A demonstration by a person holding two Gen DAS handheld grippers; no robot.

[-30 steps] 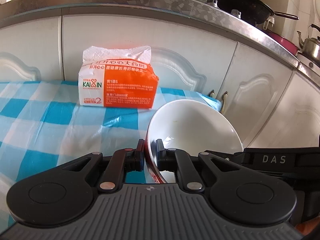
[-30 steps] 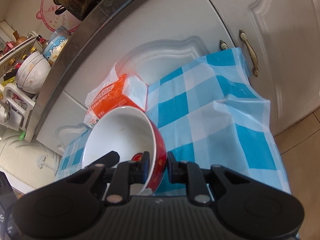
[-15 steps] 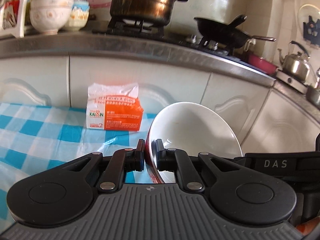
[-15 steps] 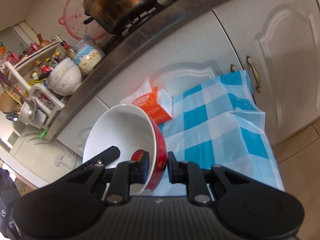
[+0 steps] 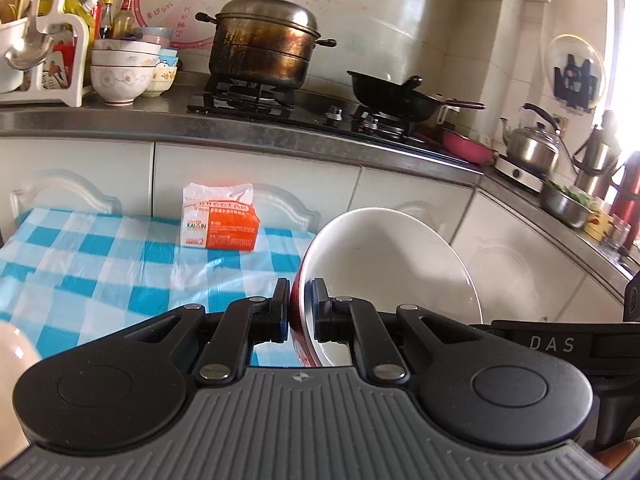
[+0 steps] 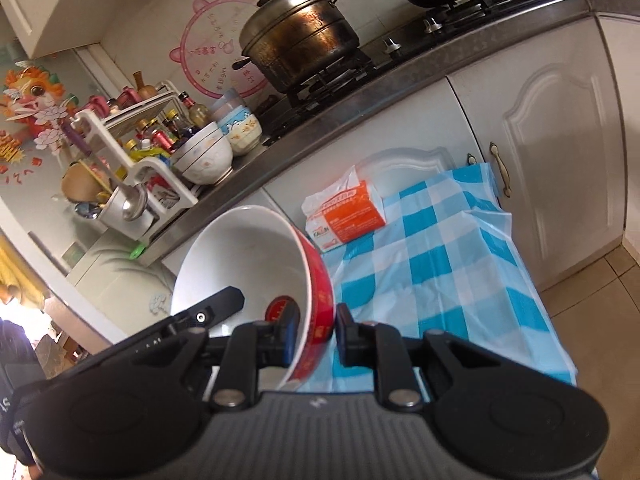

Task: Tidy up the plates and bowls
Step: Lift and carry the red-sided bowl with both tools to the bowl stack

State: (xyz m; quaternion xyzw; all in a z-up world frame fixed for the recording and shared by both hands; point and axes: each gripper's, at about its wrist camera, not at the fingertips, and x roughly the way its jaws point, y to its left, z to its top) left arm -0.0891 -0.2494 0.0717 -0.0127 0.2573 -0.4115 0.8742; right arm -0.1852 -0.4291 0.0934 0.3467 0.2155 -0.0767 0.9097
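Both grippers hold the same bowl [image 5: 384, 276], red on the outside and white inside, lifted clear of the table [image 5: 100, 264] with the blue-and-white checked cloth; the bowl is tipped on its side, so its white inside faces each camera in turn. The left gripper [image 5: 298, 312] is clamped tight on the bowl's rim, one finger [image 5: 280, 308] on the red outer wall and the other on the white inner wall; the right gripper [image 6: 316, 334] pinches the opposite part of the rim the same way, with one pad inside the bowl and one outside against the red wall.

On the cloth, near the cabinet doors [image 5: 256, 176], lies an orange-and-white pack of tissues [image 5: 220, 222], well apart from the bowl. Above the cabinets runs a dark counter [image 5: 100, 126]; on it stands a stack of patterned bowls [image 5: 124, 70] just beside a white rack [image 5: 60, 40] of bottles and utensils. A large steel pot [image 5: 266, 42] sits on the stove, a black wok [image 5: 394, 92] on the next burner; further along are a pink pan [image 5: 468, 146] and a steel kettle [image 5: 528, 142].
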